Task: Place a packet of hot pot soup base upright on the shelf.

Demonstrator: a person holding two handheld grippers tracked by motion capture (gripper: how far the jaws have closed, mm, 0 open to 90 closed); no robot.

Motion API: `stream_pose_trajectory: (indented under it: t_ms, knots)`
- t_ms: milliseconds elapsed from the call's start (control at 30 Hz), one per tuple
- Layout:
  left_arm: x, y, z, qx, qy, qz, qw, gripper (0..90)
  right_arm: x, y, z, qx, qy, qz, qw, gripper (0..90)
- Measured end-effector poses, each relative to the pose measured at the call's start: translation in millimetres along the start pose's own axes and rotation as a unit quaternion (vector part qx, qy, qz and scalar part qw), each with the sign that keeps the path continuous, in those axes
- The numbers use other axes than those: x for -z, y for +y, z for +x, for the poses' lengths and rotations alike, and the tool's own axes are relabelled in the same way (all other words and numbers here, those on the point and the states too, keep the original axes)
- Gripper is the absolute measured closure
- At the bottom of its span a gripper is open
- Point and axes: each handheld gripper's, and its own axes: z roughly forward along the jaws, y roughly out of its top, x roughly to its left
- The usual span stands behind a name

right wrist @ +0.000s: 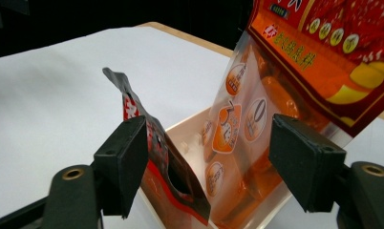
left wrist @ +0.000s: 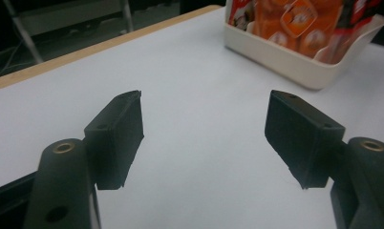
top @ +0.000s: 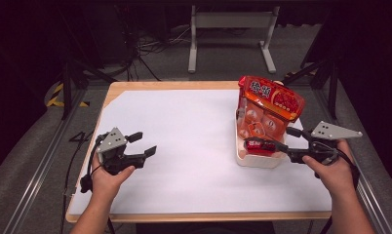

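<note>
A white bin [top: 255, 160] at the table's right holds a tall orange and red snack bag [top: 269, 105] that leans to the right. A smaller dark red packet [top: 262, 146] stands at the bin's near side. My right gripper [top: 269, 137] reaches in over the bin from the right. In the right gripper view, the gripper [right wrist: 207, 124] is open. The red packet [right wrist: 128, 102] lies against its left jaw, and the clear lower part of the snack bag [right wrist: 238, 129] sits in the gap. My left gripper [top: 145, 143] hovers low over the white sheet at the left, open [left wrist: 207, 101] and holding nothing.
A white sheet [top: 184, 146] covers most of the wooden table [top: 169, 85]. From the left gripper view, the bin [left wrist: 285, 62] stands far off at the upper right. Beyond the table are a grey frame [top: 230, 22], cables and dark floor.
</note>
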Motion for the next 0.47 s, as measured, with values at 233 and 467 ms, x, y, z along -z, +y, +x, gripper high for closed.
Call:
stream_pose_trajectory:
  t_ms: [233, 467]
  knots:
    - [-0.2, -16.7, 8.4, 0.024, -0.006, -0.003, 0.9997, 32.5, -1.7, -5.6, -3.0, -0.003, -0.002, 0.004, 1.0000, 30.8]
    - [6.0, -19.1, 10.0, 0.037, -0.012, -0.021, 0.9990, 32.2, 0.4, -8.6, -9.4, -0.011, -0.005, -0.004, 0.9999, 31.1]
